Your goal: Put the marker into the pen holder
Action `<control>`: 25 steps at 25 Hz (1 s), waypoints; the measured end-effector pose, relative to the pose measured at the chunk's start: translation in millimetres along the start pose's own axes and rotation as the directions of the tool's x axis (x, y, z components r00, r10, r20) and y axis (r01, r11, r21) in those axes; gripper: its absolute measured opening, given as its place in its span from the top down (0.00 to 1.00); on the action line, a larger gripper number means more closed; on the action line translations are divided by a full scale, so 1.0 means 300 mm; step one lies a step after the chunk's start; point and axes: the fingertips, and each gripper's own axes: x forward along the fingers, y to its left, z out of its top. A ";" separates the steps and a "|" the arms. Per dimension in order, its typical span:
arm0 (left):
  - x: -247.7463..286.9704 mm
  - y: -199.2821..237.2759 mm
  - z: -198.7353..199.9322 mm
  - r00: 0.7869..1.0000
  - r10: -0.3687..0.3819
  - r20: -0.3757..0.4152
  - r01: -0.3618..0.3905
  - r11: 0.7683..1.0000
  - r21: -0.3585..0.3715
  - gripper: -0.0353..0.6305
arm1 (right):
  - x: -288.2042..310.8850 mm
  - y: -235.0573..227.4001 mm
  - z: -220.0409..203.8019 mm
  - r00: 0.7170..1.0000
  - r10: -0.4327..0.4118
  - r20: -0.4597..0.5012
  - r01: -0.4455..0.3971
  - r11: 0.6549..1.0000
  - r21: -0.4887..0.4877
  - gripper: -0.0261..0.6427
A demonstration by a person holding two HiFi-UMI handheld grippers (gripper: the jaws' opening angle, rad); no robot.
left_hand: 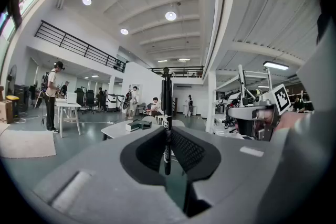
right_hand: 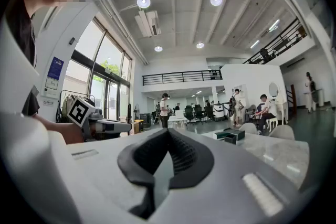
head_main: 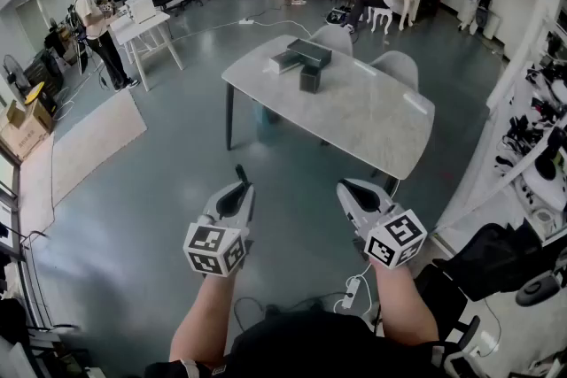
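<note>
- The fingers [left_hand: 190,152] of the left gripper [left_hand: 168,136] were clamped on the marker [left_hand: 167,107], which stood upright between them.
- The fingers [right_hand: 181,155] of the right gripper [right_hand: 168,132] were together and held nothing.
- The pen holder [head_main: 310,79] stood near the far corner of the surface [head_main: 372,115], well apart from both grippers. I think the marker should be carried upright and lowered straight into the opening.
</note>
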 end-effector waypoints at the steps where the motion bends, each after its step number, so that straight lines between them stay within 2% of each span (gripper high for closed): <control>1: 0.005 -0.007 -0.002 1.000 0.001 -0.001 -0.001 1.000 -0.002 0.89 | -0.009 -0.012 -0.002 1.000 -0.004 0.003 0.004 1.000 0.004 0.96; 11: 0.052 -0.129 -0.012 1.000 -0.002 -0.004 0.003 1.000 0.007 0.88 | -0.122 -0.104 -0.009 1.000 -0.022 0.020 0.022 1.000 0.017 0.96; 18: 0.106 -0.257 -0.017 1.000 -0.005 -0.008 0.005 1.000 0.025 0.88 | -0.222 -0.154 0.012 0.998 0.024 0.062 -0.026 0.999 0.037 0.96; 25: 0.153 -0.326 -0.043 1.000 -0.006 -0.020 0.006 1.000 0.023 0.88 | -0.255 -0.221 -0.042 0.999 0.022 0.036 -0.025 0.996 0.085 0.96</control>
